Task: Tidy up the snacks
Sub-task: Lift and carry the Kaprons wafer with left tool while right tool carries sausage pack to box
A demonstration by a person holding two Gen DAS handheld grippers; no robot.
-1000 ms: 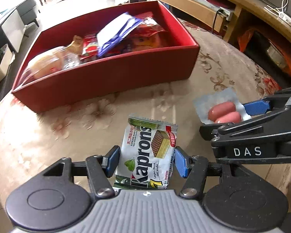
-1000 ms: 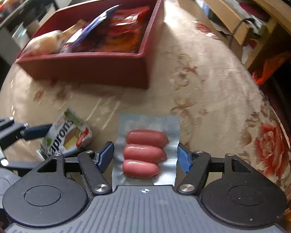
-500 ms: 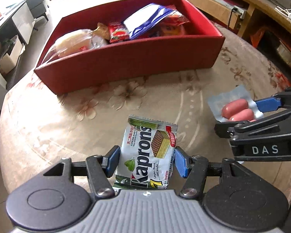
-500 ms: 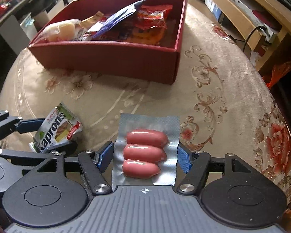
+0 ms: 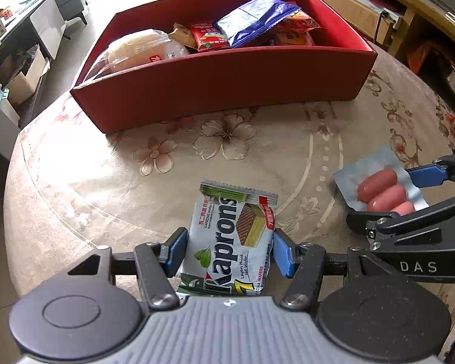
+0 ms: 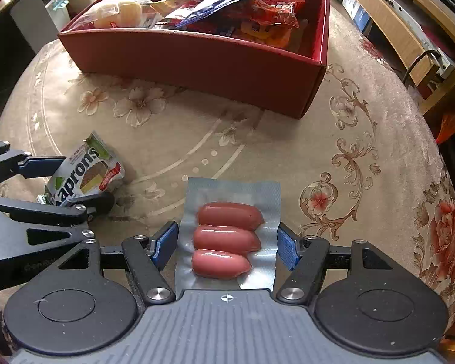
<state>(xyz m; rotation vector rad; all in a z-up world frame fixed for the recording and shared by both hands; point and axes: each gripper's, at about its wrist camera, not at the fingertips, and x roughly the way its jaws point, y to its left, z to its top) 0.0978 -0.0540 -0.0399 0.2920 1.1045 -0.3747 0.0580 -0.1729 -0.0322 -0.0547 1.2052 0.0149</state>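
Both claws farther back from red box (image 5: 227, 82) vs 1 s ago, left claw (image 5: 230, 248) clamped on wafer pkt (image 5: 230, 239), right claw (image 6: 227, 242) on sausage pkt (image 6: 227, 236).

left hand-held gripper (image 5: 229, 250): blue pads clamped on Kaprons wafer pack (image 5: 232, 236) | right hand-held gripper (image 6: 227, 244): pads clamped on sausage pack (image 6: 227, 236) | side by side
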